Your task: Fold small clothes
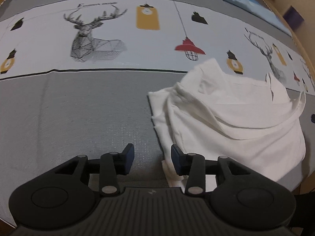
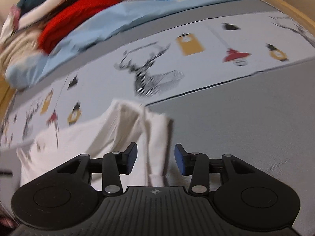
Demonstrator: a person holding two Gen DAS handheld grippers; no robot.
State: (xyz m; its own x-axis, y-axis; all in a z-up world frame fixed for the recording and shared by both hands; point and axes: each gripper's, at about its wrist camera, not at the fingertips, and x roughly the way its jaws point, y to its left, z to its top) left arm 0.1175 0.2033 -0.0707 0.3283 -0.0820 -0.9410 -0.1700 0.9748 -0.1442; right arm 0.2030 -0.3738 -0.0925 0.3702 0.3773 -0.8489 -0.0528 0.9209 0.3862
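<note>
- Grey bed cover (image 1: 82, 118) with a pale printed band of deer heads, yellow tags and red lamps fills both views; a light blue sheet (image 2: 102, 27) lies along the top of the frame.
- A crumpled white cotton garment (image 1: 232, 118) lies on the grey cover, at right in the left wrist view and lower left in the right wrist view.
- The left claw (image 1: 152, 161) stands parted at the garment's left edge, gripping nothing; its right pad sits over the cloth edge.
- The right claw (image 2: 155, 159) stands parted, a white fold lying loose between its pads, unpressed.
- A blurred pile of red and white clothes (image 2: 65, 19) sits upper left.
</note>
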